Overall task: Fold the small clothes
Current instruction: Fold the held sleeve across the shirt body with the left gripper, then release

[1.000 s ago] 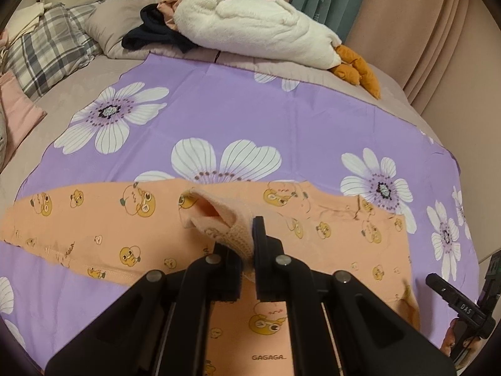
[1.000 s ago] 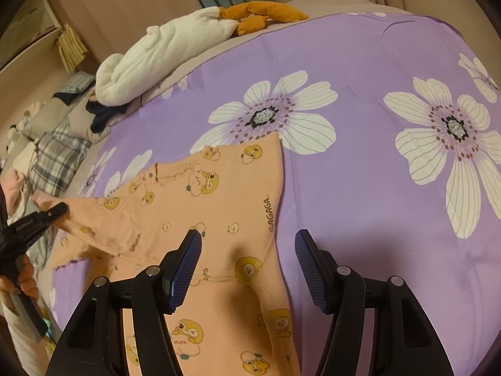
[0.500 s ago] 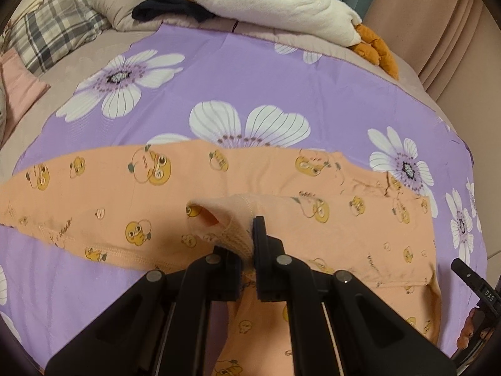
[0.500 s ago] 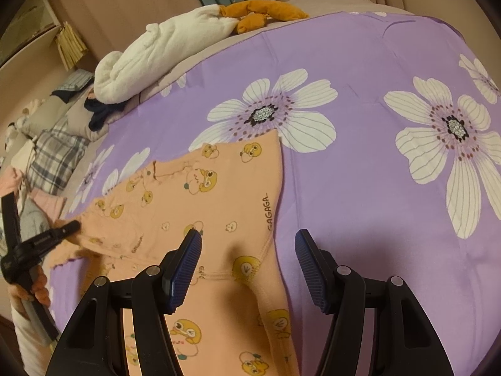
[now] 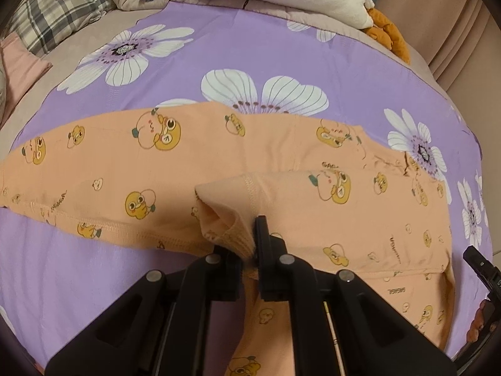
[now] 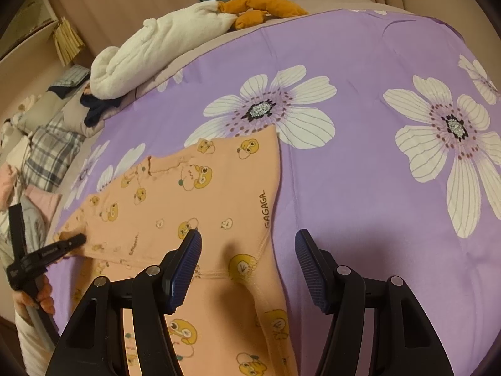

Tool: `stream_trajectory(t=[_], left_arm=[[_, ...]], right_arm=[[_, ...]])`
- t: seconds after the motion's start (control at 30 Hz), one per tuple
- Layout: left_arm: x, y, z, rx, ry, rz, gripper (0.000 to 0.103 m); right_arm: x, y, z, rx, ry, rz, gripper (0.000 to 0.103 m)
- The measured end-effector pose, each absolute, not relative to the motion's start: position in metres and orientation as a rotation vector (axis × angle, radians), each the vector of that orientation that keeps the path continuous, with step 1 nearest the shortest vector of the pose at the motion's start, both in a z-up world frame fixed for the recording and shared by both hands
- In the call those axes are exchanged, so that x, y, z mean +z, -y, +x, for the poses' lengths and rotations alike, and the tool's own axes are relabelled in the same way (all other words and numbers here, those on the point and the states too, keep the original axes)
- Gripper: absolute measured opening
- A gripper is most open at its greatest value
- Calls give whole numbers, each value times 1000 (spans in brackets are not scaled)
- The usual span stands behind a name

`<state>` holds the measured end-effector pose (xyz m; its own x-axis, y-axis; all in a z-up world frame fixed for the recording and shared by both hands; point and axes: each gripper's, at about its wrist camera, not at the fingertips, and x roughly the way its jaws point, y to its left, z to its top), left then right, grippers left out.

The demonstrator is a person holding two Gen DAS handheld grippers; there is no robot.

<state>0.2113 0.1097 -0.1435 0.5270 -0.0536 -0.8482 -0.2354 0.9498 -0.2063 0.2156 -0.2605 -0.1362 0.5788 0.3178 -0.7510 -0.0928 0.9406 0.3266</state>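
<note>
**Sleeve cuff carried across the shirt, fold half made**

Compared with one second ago, the left tool (image 5: pixel 250 244) has moved forward over the garment while it keeps the ribbed cuff (image 5: pixel 233 238) pinched between its closed fingers. In the earlier left wrist view the cuff was held near the lower edge of the orange cloth; now the sleeve (image 5: pixel 281 188) lies doubled over the body of the shirt, and more of the shirt shows beyond the tool. The right wrist view shows the same thing from the side: the left tool (image 6: pixel 67 244) is now nearer to the middle of the garment. The right tool (image 6: pixel 247 257) has not changed: its blue-padded fingers (image 6: pixel 184 260) stand wide apart above the hem side of the shirt and hold nothing.

I judge that the sleeve fold is almost placed, so the next thing needed is probably to lower the cuff and let it go, but the cuff is not yet flat.

The garment is a small orange long-sleeved shirt (image 5: pixel 150 163) printed with yellow cartoon faces and the word GAGAGA. It lies spread on the purple bedcover with white flowers (image 6: pixel 360 188), on the bed. Its other sleeve stretches out flat to the left in the left wrist view. The cloth looks soft and thin, with small wrinkles near the neck
</note>
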Motion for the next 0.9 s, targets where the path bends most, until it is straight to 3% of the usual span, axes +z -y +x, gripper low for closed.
stream_trajectory(t=[0.9], left_arm=[[-167,-122,213,87,-1023,-370,13]], right_arm=[[-149,251,220,179,-975,219,62]])
